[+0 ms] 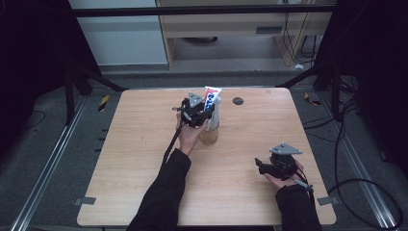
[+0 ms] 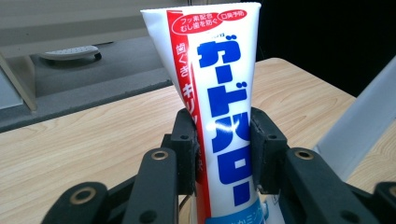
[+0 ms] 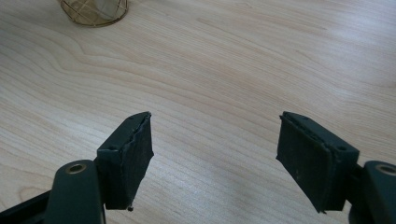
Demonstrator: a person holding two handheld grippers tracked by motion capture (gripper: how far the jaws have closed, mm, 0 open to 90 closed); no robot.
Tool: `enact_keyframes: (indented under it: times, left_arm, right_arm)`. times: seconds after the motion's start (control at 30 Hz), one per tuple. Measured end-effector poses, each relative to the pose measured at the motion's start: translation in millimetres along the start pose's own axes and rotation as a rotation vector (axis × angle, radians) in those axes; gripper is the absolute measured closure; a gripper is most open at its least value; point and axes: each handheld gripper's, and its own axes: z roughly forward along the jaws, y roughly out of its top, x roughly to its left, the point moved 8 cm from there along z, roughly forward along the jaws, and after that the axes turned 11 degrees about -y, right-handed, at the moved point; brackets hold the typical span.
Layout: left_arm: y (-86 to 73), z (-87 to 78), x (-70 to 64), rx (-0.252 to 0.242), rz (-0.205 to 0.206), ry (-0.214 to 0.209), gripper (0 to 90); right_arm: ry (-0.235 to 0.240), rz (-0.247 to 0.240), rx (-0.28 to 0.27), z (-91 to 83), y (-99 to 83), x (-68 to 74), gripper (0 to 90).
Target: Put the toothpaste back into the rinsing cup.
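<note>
A white toothpaste tube (image 1: 212,96) (image 2: 219,93) with blue and red lettering stands upright, crimped end up. My left gripper (image 1: 203,113) (image 2: 223,151) is shut on its lower half, one pad on each side. It hangs above a gold wire cup (image 1: 210,135) (image 3: 93,10) at the table's middle. A pale, slanting object (image 1: 216,115) (image 2: 362,123) rises from the cup beside the tube; I cannot tell what it is. My right gripper (image 1: 262,166) (image 3: 215,158) rests low over the bare table near the front right, open, with nothing between its pads.
The wooden table (image 1: 144,159) carries a small black round disc (image 1: 237,100) at the back, right of the cup. Cables and dark frame legs surround the table on the floor.
</note>
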Motion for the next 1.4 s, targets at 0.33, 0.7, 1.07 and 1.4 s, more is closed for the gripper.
enact_keyframes:
  times: [0.33, 0.7, 1.07, 1.4]
  left_arm:
    - [-10.8, -2.2, 0.0, 0.064, 0.007, -0.014, 62.1]
    - [-26.0, -14.5, 5.6, 0.119, 0.027, -0.019, 51.0]
    - [-16.2, -56.9, 3.3, 0.055, 0.056, -0.039, 45.9]
    - [-44.4, -95.4, -3.3, 0.138, 0.054, -0.104, 36.7]
  right_arm:
    - [0.000, -0.004, -0.003, 0.2, 0.0, 0.0, 26.5]
    - [-0.003, -0.012, -0.002, 0.7, -0.4, -0.2, 26.5]
    - [-0.004, -0.008, 0.003, 0.4, -0.5, 0.2, 26.3]
    - [-0.007, -0.003, 0.001, -1.2, -1.4, -2.0, 24.3]
